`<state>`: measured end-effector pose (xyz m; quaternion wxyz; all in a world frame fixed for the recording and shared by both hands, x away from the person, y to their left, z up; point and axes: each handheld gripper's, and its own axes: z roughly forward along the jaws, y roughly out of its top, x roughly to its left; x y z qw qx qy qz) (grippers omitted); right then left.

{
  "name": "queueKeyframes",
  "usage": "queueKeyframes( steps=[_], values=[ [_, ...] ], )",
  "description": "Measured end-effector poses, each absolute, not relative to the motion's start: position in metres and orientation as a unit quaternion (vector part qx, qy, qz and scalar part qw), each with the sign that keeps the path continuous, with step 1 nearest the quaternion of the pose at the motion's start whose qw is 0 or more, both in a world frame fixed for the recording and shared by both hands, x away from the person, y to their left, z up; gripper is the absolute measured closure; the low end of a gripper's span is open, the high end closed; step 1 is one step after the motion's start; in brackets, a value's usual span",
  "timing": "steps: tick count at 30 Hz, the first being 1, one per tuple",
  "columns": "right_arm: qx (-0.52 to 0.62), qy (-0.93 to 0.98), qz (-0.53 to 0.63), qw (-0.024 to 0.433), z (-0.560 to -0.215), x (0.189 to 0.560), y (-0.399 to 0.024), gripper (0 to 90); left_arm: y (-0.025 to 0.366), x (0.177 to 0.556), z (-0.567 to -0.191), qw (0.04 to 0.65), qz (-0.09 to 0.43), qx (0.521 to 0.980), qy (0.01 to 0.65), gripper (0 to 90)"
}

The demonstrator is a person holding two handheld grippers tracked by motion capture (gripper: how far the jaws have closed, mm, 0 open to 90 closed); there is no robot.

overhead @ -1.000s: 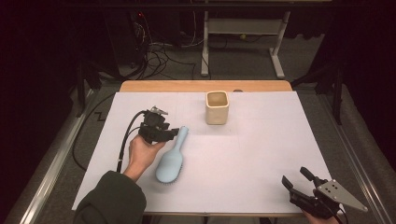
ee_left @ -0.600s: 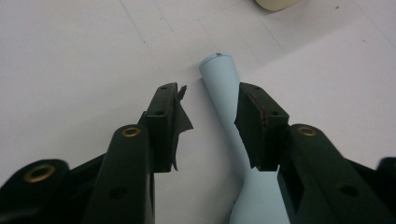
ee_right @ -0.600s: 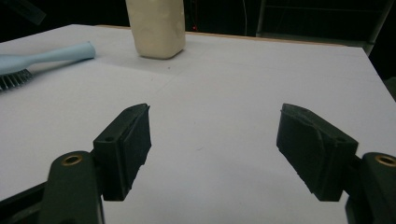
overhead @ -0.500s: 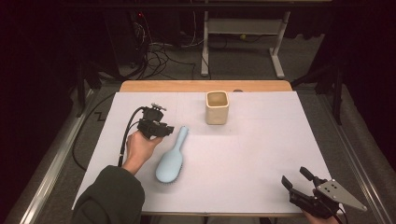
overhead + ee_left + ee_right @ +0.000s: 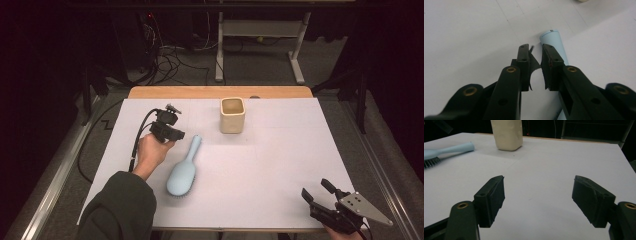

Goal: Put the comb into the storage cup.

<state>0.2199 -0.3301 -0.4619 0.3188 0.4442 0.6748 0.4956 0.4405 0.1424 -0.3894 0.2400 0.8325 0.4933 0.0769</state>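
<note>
The brush (image 5: 184,169) lies left of centre on the desk (image 5: 280,160), handle toward the cup (image 5: 232,115). The left gripper (image 5: 172,135) hovers just left of the handle, its jaws just closing, nearly shut with nothing between. Approach step, apparently; next it must reopen and straddle the handle. The right gripper (image 5: 320,192), lower right, gapes empty.

Hairbrush (image 5: 556,47) handle partly hidden behind left gripper (image 5: 536,53) fingers, cup (image 5: 507,133) top cut off
</note>
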Motion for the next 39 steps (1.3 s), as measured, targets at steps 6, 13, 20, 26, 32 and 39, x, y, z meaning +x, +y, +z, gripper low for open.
queueKeyframes(
  steps=[6, 13, 20, 26, 32, 39],
  values=[
    [0.442, 0.675, 0.497, 0.318, -0.462, 0.220, -0.330, 27.1, 0.136, 0.452, -0.404, 0.226, 0.052, 0.831, 0.506, 81.9],
    [0.442, 0.676, 0.497, 0.318, -0.462, 0.220, -0.331, 27.3, 0.132, 0.461, -0.415, 0.221, 0.036, 0.823, 0.522, 85.0],
    [0.441, 0.676, 0.499, 0.317, -0.462, 0.220, -0.331, 27.2, 0.129, 0.466, -0.423, 0.222, 0.024, 0.819, 0.529, 85.8],
    [0.441, 0.676, 0.499, 0.316, -0.462, 0.220, -0.331, 27.2, 0.127, 0.470, -0.428, 0.219, 0.017, 0.818, 0.531, 86.0],
    [0.442, 0.673, 0.502, 0.316, -0.462, 0.219, -0.331, 27.2, 0.122, 0.472, -0.430, 0.218, 0.018, 0.819, 0.530, 86.8],
    [0.442, 0.673, 0.503, 0.315, -0.462, 0.219, -0.332, 27.3, 0.111, 0.473, -0.428, 0.218, 0.020, 0.824, 0.522, 87.0]
  ],
)
